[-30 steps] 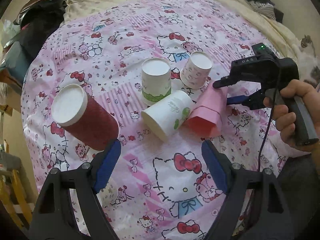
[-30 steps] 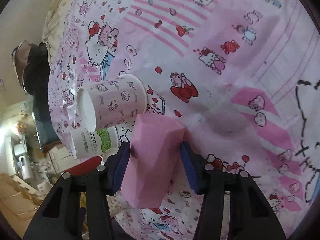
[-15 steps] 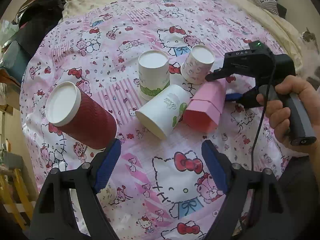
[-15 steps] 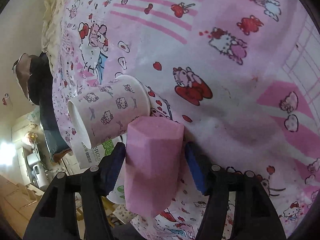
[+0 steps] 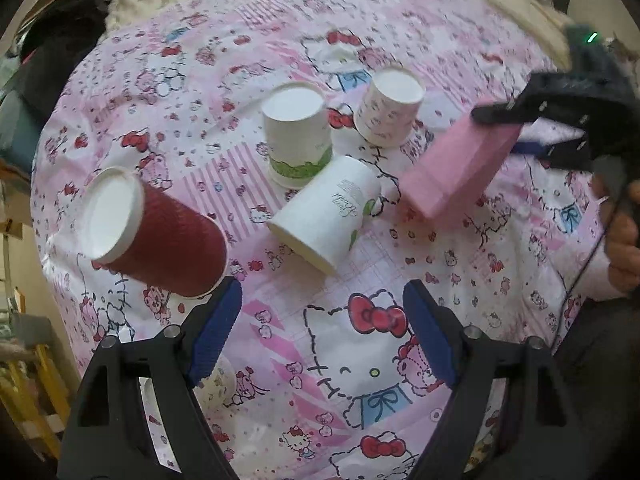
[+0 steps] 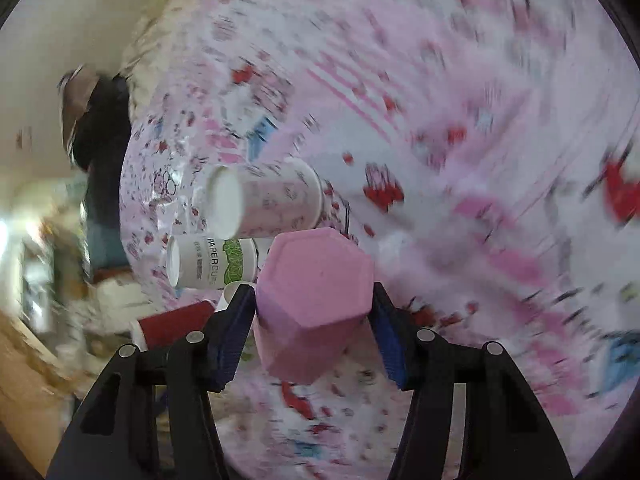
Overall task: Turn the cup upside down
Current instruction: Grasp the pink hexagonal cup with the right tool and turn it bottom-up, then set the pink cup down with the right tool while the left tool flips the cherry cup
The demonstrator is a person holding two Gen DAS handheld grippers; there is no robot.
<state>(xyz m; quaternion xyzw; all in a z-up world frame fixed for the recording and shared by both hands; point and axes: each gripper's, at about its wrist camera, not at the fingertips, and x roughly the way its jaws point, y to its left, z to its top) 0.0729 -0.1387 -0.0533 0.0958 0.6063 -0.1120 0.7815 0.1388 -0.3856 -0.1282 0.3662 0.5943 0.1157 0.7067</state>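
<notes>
My right gripper is shut on a pink hexagonal cup. In the left wrist view the pink cup hangs tilted above the bed, its mouth low and to the left, with the right gripper clamped near its base. My left gripper is open and empty above the pink Hello Kitty sheet. A white cup with green print lies on its side ahead of it.
A white-and-green cup and a Hello Kitty print cup stand upside down behind. A dark red ribbed cup stands upside down at the left. A small cup lies near my left finger. Clutter lies past the bed's left edge.
My right gripper has lifted the pink cup off the sheet, moved it right and rotated it. The right wrist view is blurred by the motion. My left gripper has stayed open.
</notes>
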